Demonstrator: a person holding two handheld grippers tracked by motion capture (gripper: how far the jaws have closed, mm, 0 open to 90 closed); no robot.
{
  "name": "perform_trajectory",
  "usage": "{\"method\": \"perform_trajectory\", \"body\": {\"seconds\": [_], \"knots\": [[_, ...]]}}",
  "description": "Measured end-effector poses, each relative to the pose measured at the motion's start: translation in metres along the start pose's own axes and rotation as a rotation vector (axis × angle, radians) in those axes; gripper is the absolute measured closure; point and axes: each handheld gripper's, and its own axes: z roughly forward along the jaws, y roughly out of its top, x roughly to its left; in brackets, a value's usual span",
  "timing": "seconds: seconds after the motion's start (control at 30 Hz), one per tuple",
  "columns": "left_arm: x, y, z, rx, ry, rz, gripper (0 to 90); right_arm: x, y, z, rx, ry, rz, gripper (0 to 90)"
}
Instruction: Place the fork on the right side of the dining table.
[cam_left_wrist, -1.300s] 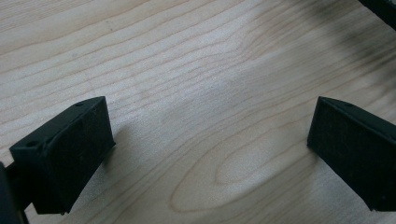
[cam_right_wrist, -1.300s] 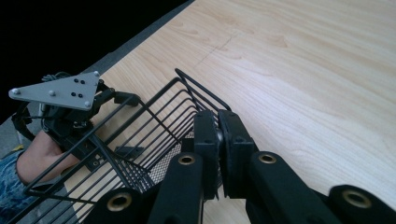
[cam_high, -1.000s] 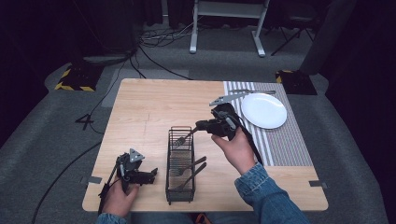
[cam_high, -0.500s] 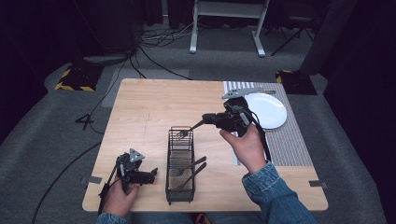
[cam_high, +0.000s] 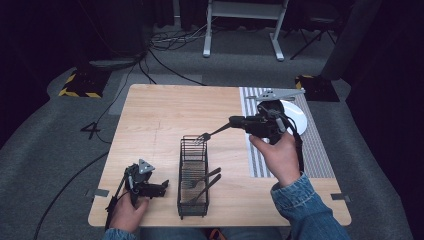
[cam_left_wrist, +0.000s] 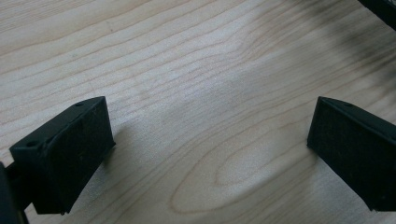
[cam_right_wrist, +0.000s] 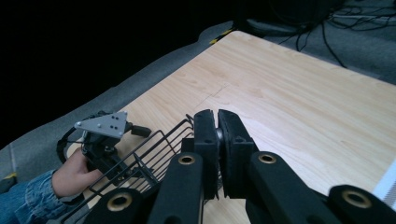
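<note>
My right gripper (cam_high: 235, 121) is shut on the handle of a metal fork (cam_high: 212, 133), held nearly level above the table, tines pointing left over the far end of a black wire basket (cam_high: 193, 200). In the right gripper view its jaws (cam_right_wrist: 217, 122) are pressed together with a sliver of metal between them. Two more forks (cam_high: 202, 182) lie in the basket. At the table's near left corner my left gripper (cam_high: 161, 186) rests low, and the left gripper view shows it open (cam_left_wrist: 210, 149) over bare wood with nothing between the jaws.
A white plate (cam_high: 298, 119) sits on a grey striped mat (cam_high: 312, 150) at the right side, just behind my right hand. The wooden table (cam_high: 160, 120) has free room at its left and far middle. Cables and a stand are on the floor beyond.
My right gripper has moved right and upward with the fork, carrying its tines from inside the basket to above its far end. The left gripper has stayed put.
</note>
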Motion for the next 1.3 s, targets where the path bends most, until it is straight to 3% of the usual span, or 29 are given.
{"method": "perform_trajectory", "body": {"seconds": [0.67, 0.9, 1.13, 1.23, 1.3], "knots": [[0.0, 0.0, 0.0, 0.001, 0.0, 0.003, 0.3, -0.031, -0.01, -0.049, -0.039, -0.093, 0.046, 86.4], [0.0, 0.0, 0.0, 0.001, 0.001, 0.003, 0.3, -0.052, -0.019, -0.07, -0.042, -0.161, 0.085, 86.4], [0.0, 0.0, 0.0, 0.001, 0.001, 0.002, 0.3, -0.068, -0.025, -0.081, -0.042, -0.2, 0.119, 86.4], [0.0, 0.0, 0.0, 0.001, 0.001, 0.003, 0.3, -0.075, -0.028, -0.084, -0.031, -0.241, 0.12, 86.4], [0.0, 0.0, 0.0, 0.001, 0.001, 0.002, 0.3, -0.08, -0.031, -0.083, -0.014, -0.296, 0.114, 86.4]]}}
